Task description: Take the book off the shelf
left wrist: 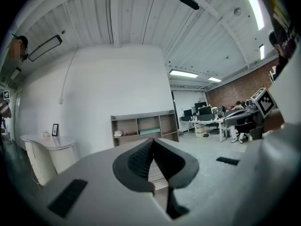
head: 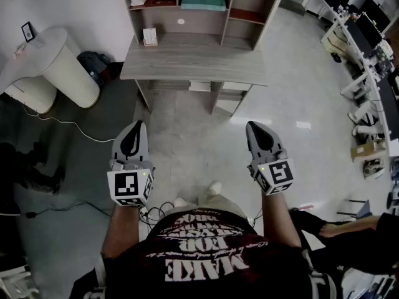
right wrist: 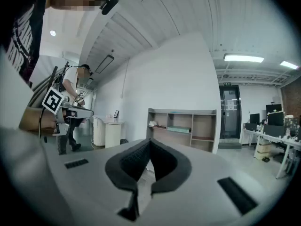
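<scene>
A teal book [head: 203, 2] lies flat in the middle compartment of the wooden shelf unit [head: 252, 14], which stands on a grey desk [head: 193, 61] ahead of me. The same book appears small and far off in the left gripper view [left wrist: 149, 131] and in the right gripper view [right wrist: 179, 129]. My left gripper [head: 138, 127] and right gripper [head: 252, 127] are held side by side over the floor, well short of the desk. Both point toward the shelf. Each is shut, with nothing between its jaws.
A white rounded counter [head: 53, 64] stands at the left with a dark bag [head: 95, 64] beside it. A cable [head: 68, 123] trails across the floor. Desks with monitors [head: 368, 36] line the right side. Another person [head: 349, 229] is close at my lower right.
</scene>
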Demonstrator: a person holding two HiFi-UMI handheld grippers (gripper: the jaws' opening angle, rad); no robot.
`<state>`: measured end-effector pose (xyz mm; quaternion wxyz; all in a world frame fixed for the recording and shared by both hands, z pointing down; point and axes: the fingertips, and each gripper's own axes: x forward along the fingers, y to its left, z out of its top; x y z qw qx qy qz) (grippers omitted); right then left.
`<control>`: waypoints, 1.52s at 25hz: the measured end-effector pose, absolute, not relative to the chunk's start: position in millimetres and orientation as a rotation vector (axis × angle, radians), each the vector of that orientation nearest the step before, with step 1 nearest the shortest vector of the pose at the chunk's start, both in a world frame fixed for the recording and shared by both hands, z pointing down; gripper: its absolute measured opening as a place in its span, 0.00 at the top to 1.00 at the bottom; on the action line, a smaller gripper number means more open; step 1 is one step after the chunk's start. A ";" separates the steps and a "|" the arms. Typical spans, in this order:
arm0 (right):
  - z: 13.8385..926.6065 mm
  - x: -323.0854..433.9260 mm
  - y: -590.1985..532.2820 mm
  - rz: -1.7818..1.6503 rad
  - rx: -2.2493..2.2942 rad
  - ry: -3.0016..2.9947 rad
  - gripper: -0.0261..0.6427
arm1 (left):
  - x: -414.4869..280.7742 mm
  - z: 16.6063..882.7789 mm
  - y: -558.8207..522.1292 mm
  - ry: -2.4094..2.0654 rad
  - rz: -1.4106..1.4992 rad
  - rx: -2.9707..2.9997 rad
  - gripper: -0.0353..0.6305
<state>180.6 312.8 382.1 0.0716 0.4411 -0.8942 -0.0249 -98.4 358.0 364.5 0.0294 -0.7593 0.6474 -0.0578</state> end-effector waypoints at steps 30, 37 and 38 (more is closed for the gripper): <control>394.9 135.2 248.3 0.047 1.429 -2.701 0.58 | -155.9 383.0 275.8 2.043 -0.144 -2.423 0.62; 395.3 144.5 186.0 0.092 1.379 -2.727 0.57 | -137.2 386.7 208.9 2.053 -0.204 -2.476 0.62; 397.4 149.3 178.0 0.098 1.377 -2.728 0.57 | -131.8 386.7 199.4 2.048 -0.191 -2.495 0.62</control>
